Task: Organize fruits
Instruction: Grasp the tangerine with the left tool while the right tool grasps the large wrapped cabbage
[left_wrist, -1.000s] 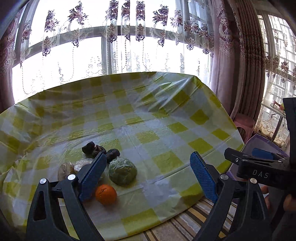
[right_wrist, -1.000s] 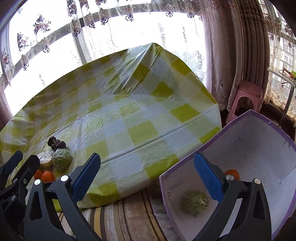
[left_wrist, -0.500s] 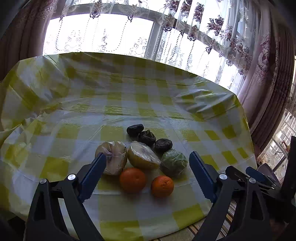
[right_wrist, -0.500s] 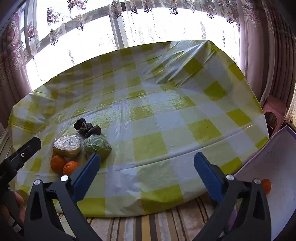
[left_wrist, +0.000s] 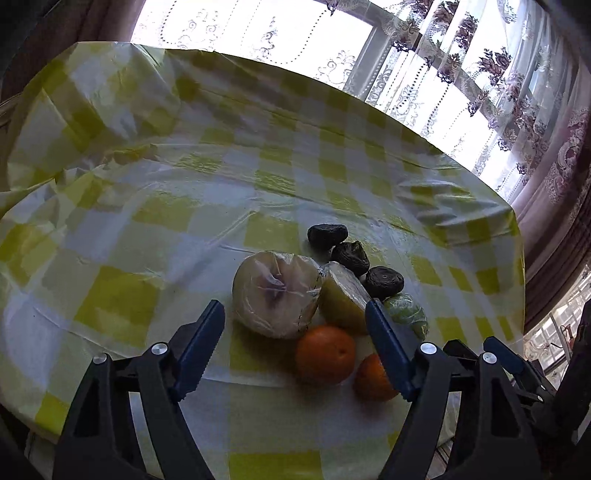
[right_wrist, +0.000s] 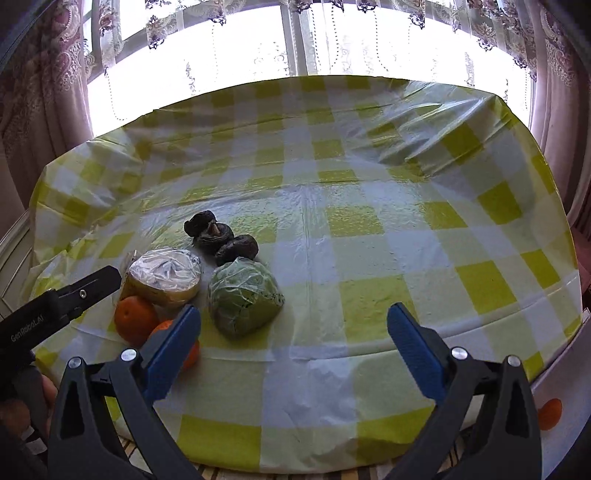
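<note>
A pile of fruit lies on the yellow-checked tablecloth (right_wrist: 369, 221): a pale wrapped fruit (left_wrist: 277, 299), a yellow wrapped fruit (left_wrist: 343, 299), two oranges (left_wrist: 325, 354) (left_wrist: 373, 376), a green wrapped fruit (right_wrist: 243, 302) and three dark fruits (left_wrist: 350, 253). My left gripper (left_wrist: 295, 321) hovers just short of the pile, jaws closing, pads touching nothing. The nearer orange and both pale fruits sit in line with its gap. My right gripper (right_wrist: 295, 317) stands open near the table edge, and the green fruit lies just beyond its left finger (right_wrist: 177, 339).
At the lower right of the right wrist view, one orange (right_wrist: 550, 408) lies in a white-lined box (right_wrist: 554, 373) beside the table. Curtains and a bright window (right_wrist: 332, 44) stand behind the table. A striped rug lies below the near edge.
Both cameras swung left onto the fruit pile and came nearer. The left jaws narrowed. The box slid almost out of the right wrist view.
</note>
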